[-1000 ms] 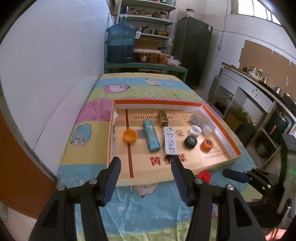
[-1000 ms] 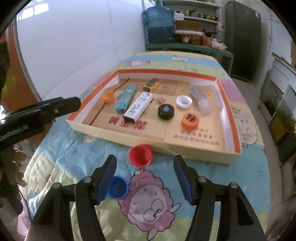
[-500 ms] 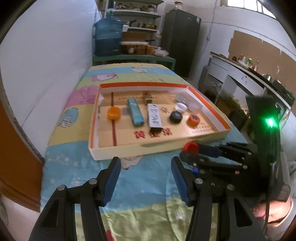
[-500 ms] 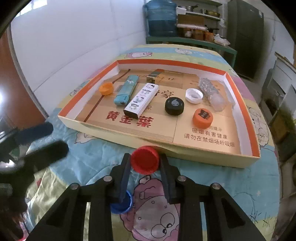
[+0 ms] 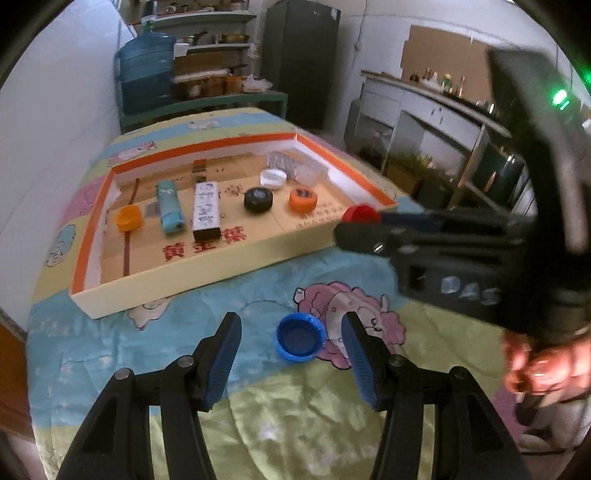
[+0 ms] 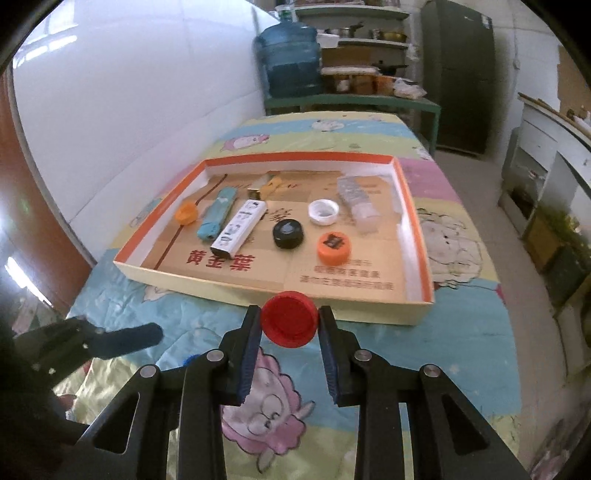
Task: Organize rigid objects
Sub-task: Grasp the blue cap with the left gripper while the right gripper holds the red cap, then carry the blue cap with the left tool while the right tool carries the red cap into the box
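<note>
Cartoon-print bedding [image 6: 461, 302] covers the work surface, on which an orange-rimmed cardboard tray [image 6: 413, 221] is laid. Sorted items are lined up on the tray floor: caps, a lighter and a small white box. A red bottle cap [image 6: 289, 318] is clamped by its sides between the jaws of the right gripper [image 6: 289, 328] and is held just short of the tray's near wall, presumably for placement among the caps. The left gripper [image 5: 291, 338] is spread wide, bracketing a blue bottle cap [image 5: 300, 340] that rests rim-up on the bedding.

A lived-in home kitchen: ahead stand a water jug [image 6: 291, 59], shelves of pots [image 6: 362, 35], a dark fridge [image 6: 458, 74]; a bottle-lined counter [image 5: 436, 92] runs right.
</note>
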The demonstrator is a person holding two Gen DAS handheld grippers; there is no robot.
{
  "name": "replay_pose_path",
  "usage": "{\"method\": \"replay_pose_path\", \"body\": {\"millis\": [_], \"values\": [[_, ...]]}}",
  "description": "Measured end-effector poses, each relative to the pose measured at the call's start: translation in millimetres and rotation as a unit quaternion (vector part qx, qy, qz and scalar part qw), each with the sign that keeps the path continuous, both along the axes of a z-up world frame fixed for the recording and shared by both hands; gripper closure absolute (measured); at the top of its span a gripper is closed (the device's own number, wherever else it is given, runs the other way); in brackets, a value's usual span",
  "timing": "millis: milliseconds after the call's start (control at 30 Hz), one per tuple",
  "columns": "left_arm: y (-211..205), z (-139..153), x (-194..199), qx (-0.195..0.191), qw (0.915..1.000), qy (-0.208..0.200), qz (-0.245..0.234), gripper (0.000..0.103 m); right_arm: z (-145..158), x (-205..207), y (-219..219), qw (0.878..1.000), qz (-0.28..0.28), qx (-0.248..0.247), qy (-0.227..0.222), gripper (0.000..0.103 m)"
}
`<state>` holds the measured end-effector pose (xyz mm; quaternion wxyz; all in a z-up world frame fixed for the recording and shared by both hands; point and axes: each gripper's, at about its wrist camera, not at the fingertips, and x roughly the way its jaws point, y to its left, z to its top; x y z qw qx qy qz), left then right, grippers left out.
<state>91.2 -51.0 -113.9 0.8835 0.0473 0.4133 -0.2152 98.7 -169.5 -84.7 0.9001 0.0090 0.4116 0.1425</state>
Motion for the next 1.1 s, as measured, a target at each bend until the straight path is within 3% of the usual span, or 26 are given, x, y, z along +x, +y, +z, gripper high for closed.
{"method": "replay_pose_path", "body": {"millis": [200,300,533,1100], "values": [[-7,-13,7,0.026,0.9996,0.010,0.009,0.048,3,-6,-9,1.000,-0.007,0.001,-0.004,0.072],[-2,-12,9,0.020,0.9995,0.008,0.023,0.072,3,-6,-9,1.000,-0.009,-0.001,-0.005,0.072],[9,-5,12,0.007,0.9994,0.008,0.034,0.073,4,-5,-8,1.000,-0.005,-0.002,-0.006,0.072],[56,61,52,-0.023,0.9912,-0.057,0.118,0.073,34,24,22,0.998,0.031,-0.015,-0.043,0.072]]}}
